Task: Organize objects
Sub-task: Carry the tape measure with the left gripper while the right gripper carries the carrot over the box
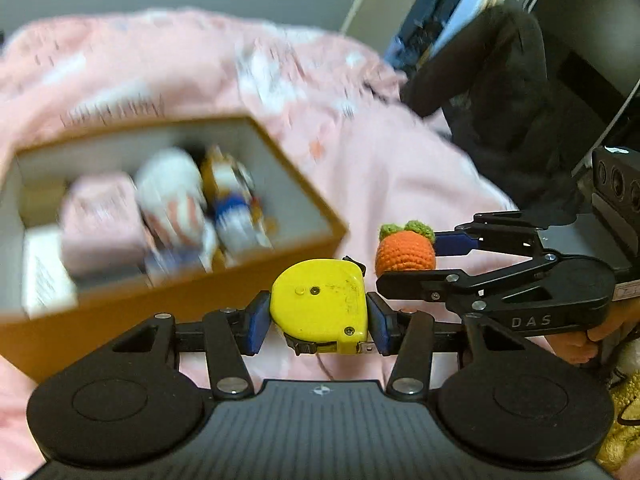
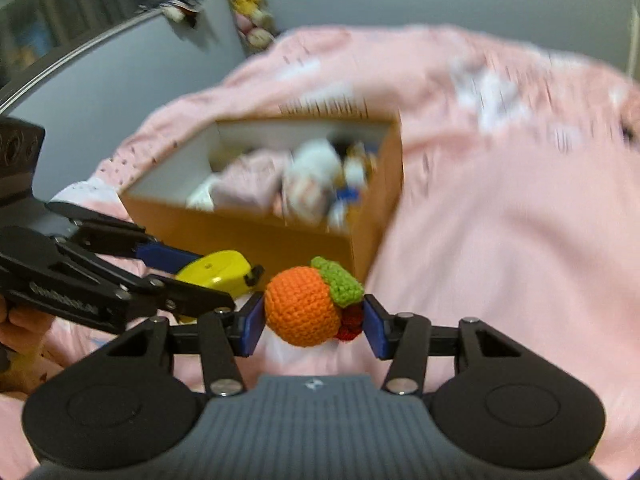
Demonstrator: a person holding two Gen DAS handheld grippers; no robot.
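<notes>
Left wrist view: the left gripper (image 1: 318,322) has its blue pads (image 1: 256,322) pressed on either side of a yellow tape measure (image 1: 320,304), holding it clear above the pink blanket (image 1: 384,160). A short tip of tape pokes out at the measure's lower right corner. To the left and a little farther off sits an open orange-brown box (image 1: 316,200) with white inner walls; its contents are blurred, but a pink bundle (image 1: 100,232), a white and red striped item (image 1: 176,200) and a blue, white and yellow figure (image 1: 234,204) can be made out. Just right of the tape measure, the right gripper (image 1: 406,256) comes in from the right side, closed around a crocheted orange fruit (image 1: 404,254) with green leaves on top. Part of a hand (image 1: 600,328) shows under its handle. Far right, a dark garment (image 1: 500,112) is draped over furniture.

Right wrist view: the right gripper (image 2: 314,322) grips the crocheted fruit (image 2: 302,306) between its blue pads, and here a dark red knitted part shows under the green leaf, touching the right pad, which the other view hides. The box (image 2: 280,232) lies beyond, slightly left of centre, on the blanket (image 2: 500,220). The left gripper (image 2: 200,276) enters from the left, with the tape measure (image 2: 218,270) seen edge-on between its fingers. Only this view shows the grey wall, a curved rail and a hanging cluster of small plush toys (image 2: 252,4) far left.
</notes>
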